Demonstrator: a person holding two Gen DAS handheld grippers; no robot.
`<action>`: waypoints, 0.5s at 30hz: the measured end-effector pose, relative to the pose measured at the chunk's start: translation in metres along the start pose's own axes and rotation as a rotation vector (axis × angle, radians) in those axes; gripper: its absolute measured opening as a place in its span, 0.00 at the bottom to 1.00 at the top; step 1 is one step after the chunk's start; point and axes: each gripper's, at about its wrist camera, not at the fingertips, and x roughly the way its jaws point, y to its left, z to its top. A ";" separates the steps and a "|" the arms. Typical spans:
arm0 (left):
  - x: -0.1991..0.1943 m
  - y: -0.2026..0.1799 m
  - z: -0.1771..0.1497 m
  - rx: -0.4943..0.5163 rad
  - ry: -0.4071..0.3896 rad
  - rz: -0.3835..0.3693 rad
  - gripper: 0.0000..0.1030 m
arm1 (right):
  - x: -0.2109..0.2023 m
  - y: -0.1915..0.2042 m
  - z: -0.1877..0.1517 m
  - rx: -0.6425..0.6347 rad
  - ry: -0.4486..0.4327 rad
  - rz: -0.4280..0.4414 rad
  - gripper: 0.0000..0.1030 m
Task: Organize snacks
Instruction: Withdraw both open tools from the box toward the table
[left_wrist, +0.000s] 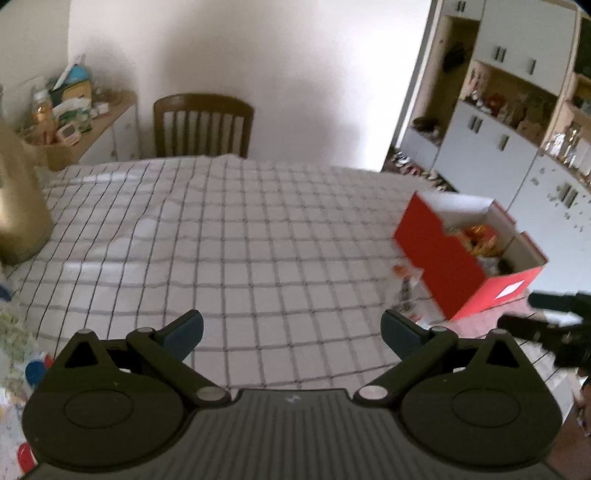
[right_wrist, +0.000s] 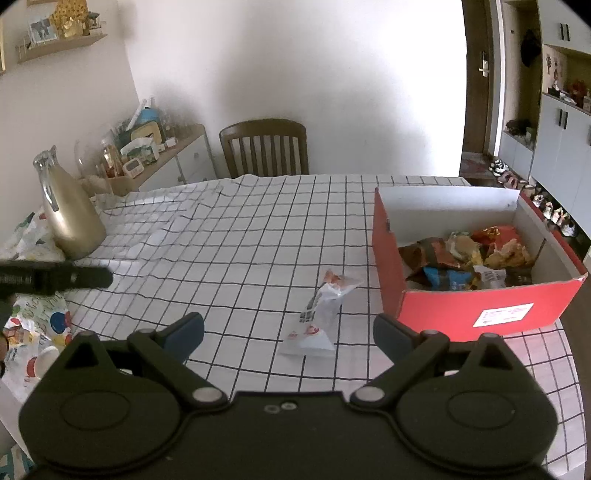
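Snacks are seen in two places on the tabletop (right_wrist: 258, 236), which is covered by a white cloth with a black grid. A red box (right_wrist: 480, 314) with a white inside stands open at the right side, and crumpled packets (right_wrist: 461, 254) in brown, blue, yellow and red are piled in it. Two clear wrappers with red and orange print (right_wrist: 317, 317) lie flat on the cloth just beside the box's left wall, outside it.

The right gripper (right_wrist: 288, 334) is held above the near part of the cloth with its jaws spread wide; nothing is gripped, and the nearer end of the wrappers is seen between the fingertips, untouched. The left gripper (left_wrist: 291, 332) is likewise held wide apart over bare cloth, with nothing between its jaws; in its blurred view the red box (left_wrist: 461, 266) is seen off to the right, with the wrappers (left_wrist: 406, 284) dimly visible at its foot.

A gold jug (right_wrist: 70, 218) with a clear handle stands at the left edge of the tabletop, near a patterned plastic bag (right_wrist: 33, 325). A wooden chair (right_wrist: 264, 147) is set at the far side against the white wall, and a cluttered sideboard (right_wrist: 162, 158) is seen in the corner to its left.
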 end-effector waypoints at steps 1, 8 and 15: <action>0.003 0.002 -0.005 -0.006 0.010 0.004 1.00 | 0.003 0.001 0.000 -0.002 0.003 -0.005 0.95; 0.029 0.016 -0.036 -0.041 0.090 0.075 1.00 | 0.031 -0.003 0.002 0.016 0.041 -0.037 0.94; 0.055 0.025 -0.057 -0.104 0.161 0.115 1.00 | 0.064 -0.005 0.003 0.028 0.084 -0.070 0.89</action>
